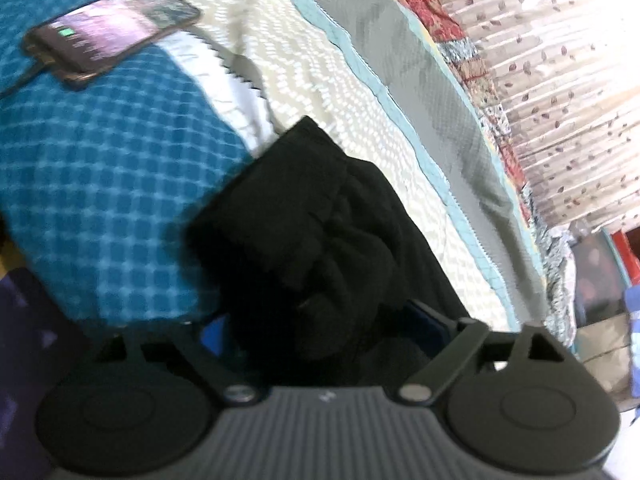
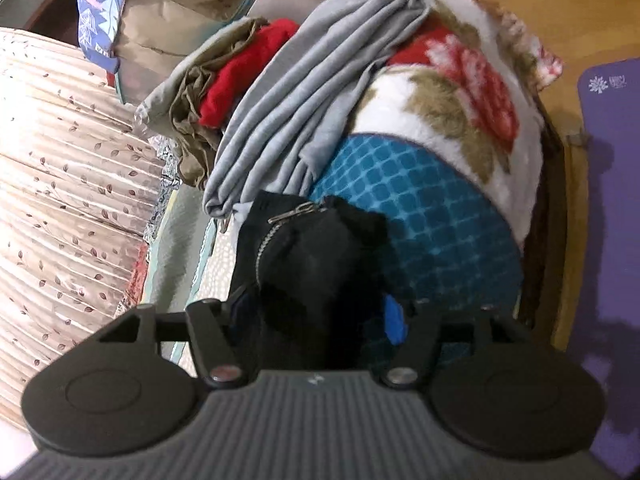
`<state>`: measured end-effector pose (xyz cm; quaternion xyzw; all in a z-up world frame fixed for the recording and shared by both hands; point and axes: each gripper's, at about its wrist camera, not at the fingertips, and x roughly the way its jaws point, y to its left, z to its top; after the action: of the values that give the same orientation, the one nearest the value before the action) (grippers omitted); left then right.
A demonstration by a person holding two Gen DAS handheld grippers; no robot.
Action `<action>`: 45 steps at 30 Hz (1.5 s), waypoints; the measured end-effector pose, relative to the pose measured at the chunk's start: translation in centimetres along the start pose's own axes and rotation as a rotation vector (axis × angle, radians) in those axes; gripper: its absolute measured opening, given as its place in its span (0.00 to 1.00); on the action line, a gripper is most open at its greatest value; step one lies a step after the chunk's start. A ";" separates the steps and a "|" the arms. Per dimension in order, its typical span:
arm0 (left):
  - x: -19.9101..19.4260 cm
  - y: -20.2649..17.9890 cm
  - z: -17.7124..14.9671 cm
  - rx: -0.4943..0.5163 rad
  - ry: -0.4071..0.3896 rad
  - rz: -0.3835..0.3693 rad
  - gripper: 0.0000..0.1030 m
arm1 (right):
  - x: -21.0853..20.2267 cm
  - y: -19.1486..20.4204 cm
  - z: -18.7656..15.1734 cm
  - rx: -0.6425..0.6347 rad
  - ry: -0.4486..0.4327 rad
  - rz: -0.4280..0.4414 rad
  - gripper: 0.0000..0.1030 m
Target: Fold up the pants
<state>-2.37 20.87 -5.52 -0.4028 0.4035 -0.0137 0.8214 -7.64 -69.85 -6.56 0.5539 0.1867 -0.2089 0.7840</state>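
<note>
Pants [image 1: 320,240], black and soft, lie heaped on a bed and fill the gap of both tongs. The left tongs [image 1: 320,328] stand wide, with blue pad faces showing on either side of the bunched cloth rather than pinching it. The right tongs [image 2: 320,312] are also parted around the pants [image 2: 320,260], and the blue pad on the right side is bare and clear of the fabric.

The right view alone shows a metal zipper [image 2: 280,224] curving along the upper fold, its pull lying flat. The left view shows only matte, rumpled folds and a squared edge at the far end.

Beneath the garment a blue checked cover [image 1: 100,200] meets a nubby white bedspread [image 1: 320,100], and the pants straddle that seam. Past the bedspread runs a grey strip [image 1: 440,120] edged in teal, then a pleated, leaf-printed curtain [image 1: 560,100] that closes off that side.

On the left camera a phone [image 1: 112,32] rests on the checked cover, well apart from the pants, screen lit and a cable [image 1: 20,80] at its end. Open cover lies between the two.

On the right camera the far end is crowded: a ribbed grey cloth [image 2: 300,100] drapes down to touch the pants, beside a red garment [image 2: 240,80], an olive cloth [image 2: 192,120] and a fluffy floral blanket [image 2: 460,100]. A purple mat [image 2: 612,200] lies past the bed's edge.
</note>
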 end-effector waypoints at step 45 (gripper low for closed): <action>0.5 -3.1 7.9 0.041 -0.095 0.117 0.38 | 8.5 5.1 -1.5 0.020 0.116 0.080 0.48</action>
<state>4.23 23.69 -1.04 -0.3617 0.3865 0.0453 0.8472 2.10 -67.95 -7.46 0.5800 0.2076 -0.1467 0.7739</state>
